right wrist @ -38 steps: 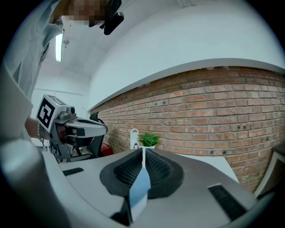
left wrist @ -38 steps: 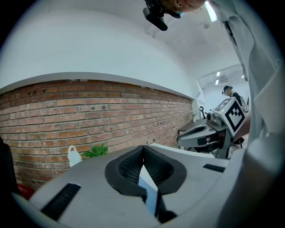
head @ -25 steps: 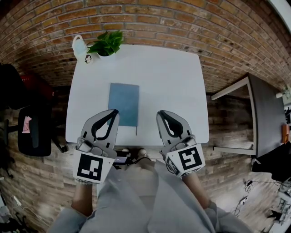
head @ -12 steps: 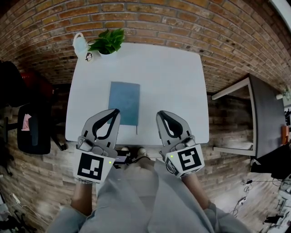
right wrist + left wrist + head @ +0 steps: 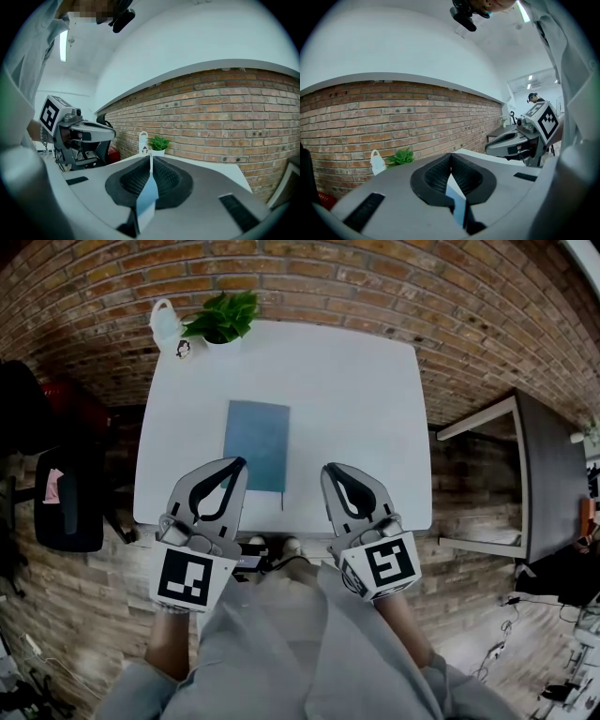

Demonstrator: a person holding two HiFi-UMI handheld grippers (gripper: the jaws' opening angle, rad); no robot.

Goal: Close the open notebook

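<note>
I hold my left gripper [image 5: 238, 466] and right gripper [image 5: 329, 469], jaws pressed together and empty, over the near end of the table [image 5: 366, 399], by the closed notebook [image 5: 256, 431].

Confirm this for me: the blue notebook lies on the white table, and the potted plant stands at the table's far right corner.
Not quite: the corner is wrong. The head view shows the potted plant at the far left corner of the white table, not the far right. The blue notebook does lie on the table.

White rectangular worktop [image 5: 356, 409]: right half bare; flat blue notebook [image 5: 256, 444] left of centre; green potted plant [image 5: 223, 320] and white plastic jug [image 5: 165, 328] block the far-left corner.
</note>
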